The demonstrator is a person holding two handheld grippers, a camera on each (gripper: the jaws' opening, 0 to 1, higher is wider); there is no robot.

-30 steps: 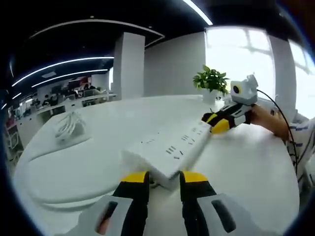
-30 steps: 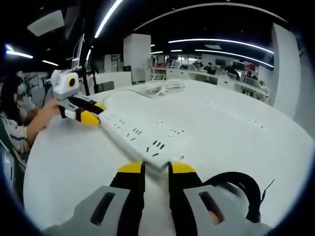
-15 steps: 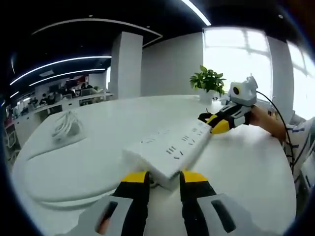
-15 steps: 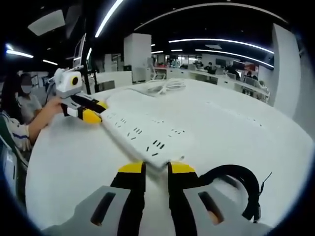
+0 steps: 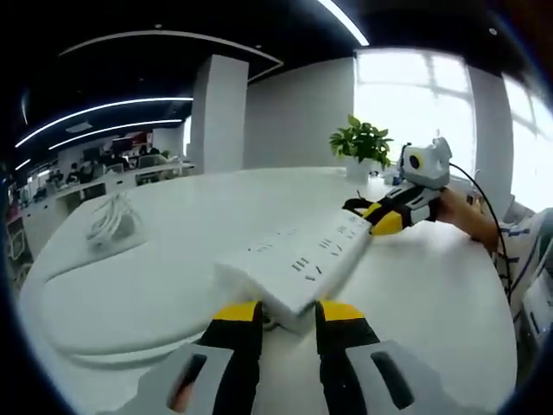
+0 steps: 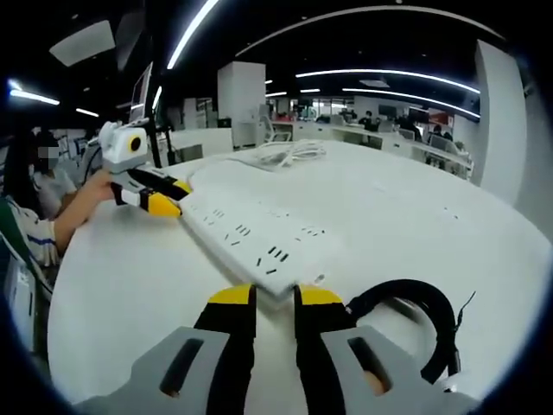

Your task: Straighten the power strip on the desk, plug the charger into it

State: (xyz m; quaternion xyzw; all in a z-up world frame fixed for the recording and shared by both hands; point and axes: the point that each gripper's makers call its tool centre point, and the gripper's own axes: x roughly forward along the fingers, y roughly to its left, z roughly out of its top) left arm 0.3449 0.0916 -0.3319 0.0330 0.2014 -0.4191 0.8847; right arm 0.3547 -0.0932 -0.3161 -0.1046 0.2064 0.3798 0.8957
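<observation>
Left gripper view: the left gripper (image 5: pixel 288 313) is clamped on the near end of the long white plastic power strip (image 5: pixel 298 262), while the right gripper (image 5: pixel 378 216) pinches its far end beside a potted green plant (image 5: pixel 364 143). Right gripper view shows that right gripper (image 6: pixel 268 300) closed on the strip, a black cable (image 6: pixel 415 324) looping to the right. Over the last second the strip has hardly shifted on the white counter (image 5: pixel 138 294); straightening seems unfinished. A white coiled cord (image 5: pixel 111 220) lies far left.
</observation>
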